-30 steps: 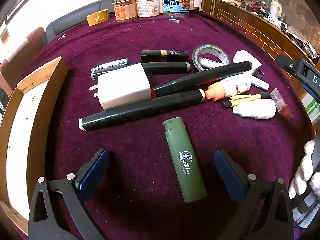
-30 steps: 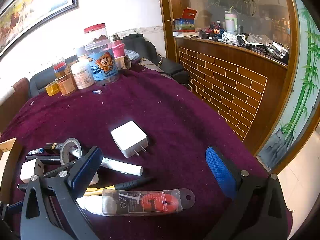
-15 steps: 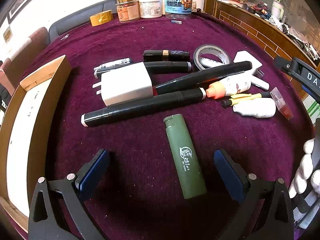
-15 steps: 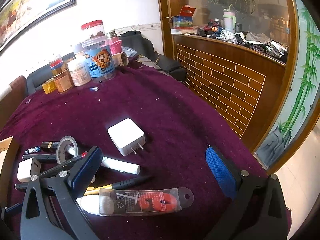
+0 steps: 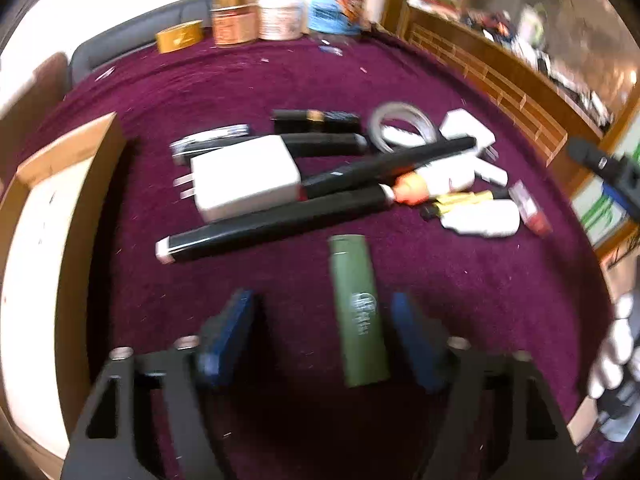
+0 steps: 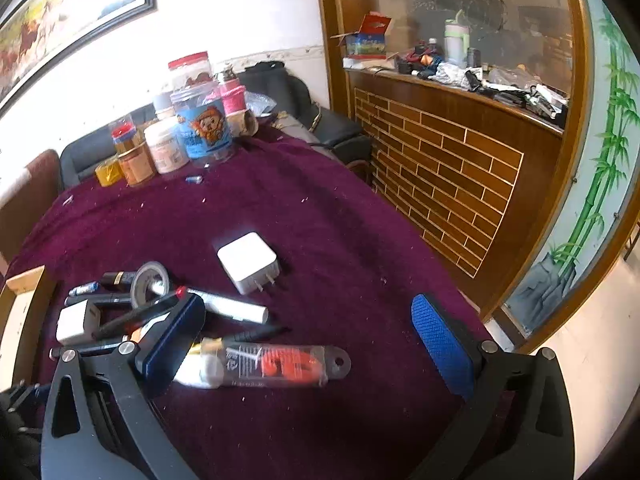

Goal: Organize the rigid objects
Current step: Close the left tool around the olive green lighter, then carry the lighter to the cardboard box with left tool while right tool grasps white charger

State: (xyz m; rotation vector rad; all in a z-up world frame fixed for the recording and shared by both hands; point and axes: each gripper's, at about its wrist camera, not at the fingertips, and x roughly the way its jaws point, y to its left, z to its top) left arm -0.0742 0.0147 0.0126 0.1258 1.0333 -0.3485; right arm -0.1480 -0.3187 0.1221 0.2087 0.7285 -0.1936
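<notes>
Tabletop [image 5: 280, 80], maroon cloth, fills both views. Wooden tray [image 5: 52, 208] at 9 o'clock in left wrist view, white inside.

Left claw [image 5: 320, 336]: jaws closing, green lighter [image 5: 357, 312] between them, close beside the right pad, clear gap to the left pad; not pinched yet. Lighter lies flat, cap toward 12 o'clock. White round logo with lettering on its body, blurred, unreadable.

Right claw [image 6: 308, 344]: spread wide, nothing between the pads. Clear plastic sleeve [image 6: 276, 364] with orange contents lies at 6 o'clock in its view, just beside the left pad; print on it too small to read.

Clutter at centre of left wrist view: long black marker [image 5: 272, 224] lying 8-to-2 o'clock, white charger [image 5: 244, 180] resting partly on top of it, prongs toward 9. Second white charger [image 6: 249, 262] sits apart at centre in right view. Tape roll [image 5: 400, 128] at 1 o'clock.

Jars at 12 o'clock edge: blue-label jar [image 6: 204, 128] carries a cartoon animal figure; text not legible.
</notes>
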